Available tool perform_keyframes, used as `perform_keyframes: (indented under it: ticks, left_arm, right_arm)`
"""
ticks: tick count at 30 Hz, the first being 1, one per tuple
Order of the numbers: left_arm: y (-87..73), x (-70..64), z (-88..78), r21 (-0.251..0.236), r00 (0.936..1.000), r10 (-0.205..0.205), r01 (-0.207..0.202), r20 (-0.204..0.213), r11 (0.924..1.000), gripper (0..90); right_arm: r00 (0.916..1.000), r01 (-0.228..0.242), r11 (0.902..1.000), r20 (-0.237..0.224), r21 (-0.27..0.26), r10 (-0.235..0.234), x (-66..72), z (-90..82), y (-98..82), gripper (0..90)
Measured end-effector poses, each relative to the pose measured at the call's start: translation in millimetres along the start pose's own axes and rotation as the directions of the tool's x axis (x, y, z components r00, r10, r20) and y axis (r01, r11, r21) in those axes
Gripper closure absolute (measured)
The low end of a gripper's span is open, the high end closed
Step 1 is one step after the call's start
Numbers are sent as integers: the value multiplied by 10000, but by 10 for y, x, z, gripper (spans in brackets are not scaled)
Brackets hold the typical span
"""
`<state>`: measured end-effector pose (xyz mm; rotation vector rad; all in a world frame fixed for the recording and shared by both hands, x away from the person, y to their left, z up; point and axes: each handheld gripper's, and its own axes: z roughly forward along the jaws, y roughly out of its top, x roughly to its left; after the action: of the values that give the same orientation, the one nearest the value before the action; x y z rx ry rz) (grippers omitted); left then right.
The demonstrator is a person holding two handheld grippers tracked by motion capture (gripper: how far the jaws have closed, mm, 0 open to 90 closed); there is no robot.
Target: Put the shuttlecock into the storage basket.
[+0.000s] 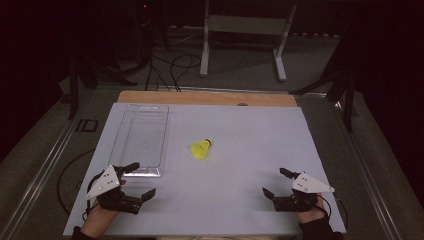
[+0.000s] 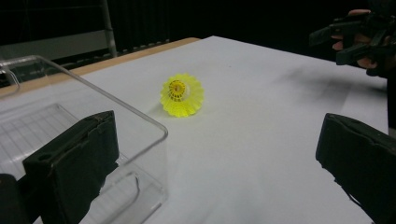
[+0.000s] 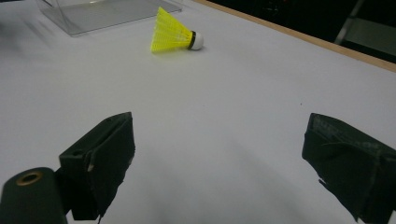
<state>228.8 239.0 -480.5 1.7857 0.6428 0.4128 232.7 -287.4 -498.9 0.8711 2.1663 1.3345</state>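
- A dark room with cables on the floor surrounds the white counter.
- A clear plastic tray sits at the counter's left.
- The left gripper and right gripper rest near the front edge, well apart, fingers spread.
- The yellow shuttlecock lies on its side just right of the tray; the left gripper view looks into its skirt, the right gripper view shows its white cork.

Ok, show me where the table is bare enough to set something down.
The widest bare patch runs from the shuttlecock right to the table edge, above the right tool. Another lies between the left tool and the right one. The left side is crowded: the clear tray sits there.
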Motion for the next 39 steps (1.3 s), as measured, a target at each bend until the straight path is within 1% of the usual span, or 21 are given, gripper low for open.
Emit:
perform_keyframes:
  ticks: [2,4,6,7,8,10,11,12,14,15,16,18,25,26,27,29,30,35,39]
  left_arm:
    - [21,2,-3,59,10000,33,-33,4,10000,1]
    - [122,15,-17,137,9999,101,-102,76,9999,0]
    - [122,15,-17,137,9999,101,-102,76,9999,1]
    - [209,19,-20,214,9996,267,-270,114,9994,1]
    - [244,20,-20,221,9994,289,-292,166,9993,1]
    - [313,19,-16,194,9993,257,-262,277,9995,1]
    - [313,19,-16,194,9993,257,-262,277,9995,1]
    - [392,22,-5,346,9989,300,-313,355,9989,1]
    - [457,26,8,447,9985,327,-347,435,9984,1]
    - [457,26,8,447,9985,327,-347,435,9984,1]
    - [515,38,18,419,9984,330,-349,457,9985,1]
    - [571,58,34,422,9985,261,-281,474,9987,1]
    - [769,78,101,525,9970,428,-462,646,9976,1]
    - [769,78,101,525,9970,428,-462,646,9976,1]
    - [823,82,125,560,9970,462,-496,613,9972,1]
    - [849,88,137,592,9968,466,-505,655,9970,1]
    - [896,90,168,682,9966,499,-543,650,9962,1]
    - [973,81,243,900,9956,629,-690,696,9935,1]
    - [1057,63,344,1076,9937,770,-855,813,9905,1]
  right_arm:
    - [10000,-10,10000,-40,19,10,-2,4,0,94]
    - [10000,6,10000,-34,-3,-6,-6,7,-1,94]
    - [10000,-15,10000,-41,3,15,-7,7,-2,94]
    - [10000,-30,10000,-73,12,30,-9,6,-3,94]
    - [10000,-24,10000,-70,12,24,-9,7,-3,94]
    - [10000,-24,10000,-53,0,24,-7,4,0,94]
    - [10000,-24,10000,-53,0,24,-7,4,0,94]
    - [10000,-10,10000,-59,-4,10,-7,1,1,94]
    - [10000,-37,10000,-38,-23,37,-10,-2,0,94]
    - [10000,-37,10000,-38,-23,37,-10,-2,0,94]
    - [10000,-71,10000,-50,-12,71,-11,-2,-2,94]
    - [10000,-47,10000,-59,4,47,-11,-1,-1,94]
    - [9999,-48,10000,-141,48,48,-11,8,-4,94]
    - [9999,-26,10000,-141,47,26,-11,11,-4,94]
    - [9999,-39,10000,-143,60,40,-9,12,-4,94]
    - [9999,-31,10000,-150,53,32,-8,12,-3,94]
    - [9999,-32,10000,-149,51,33,-7,10,-2,94]
    - [9998,-51,10000,-167,72,52,-7,14,-4,94]
    - [9998,-38,9999,-193,110,40,-4,19,-4,94]
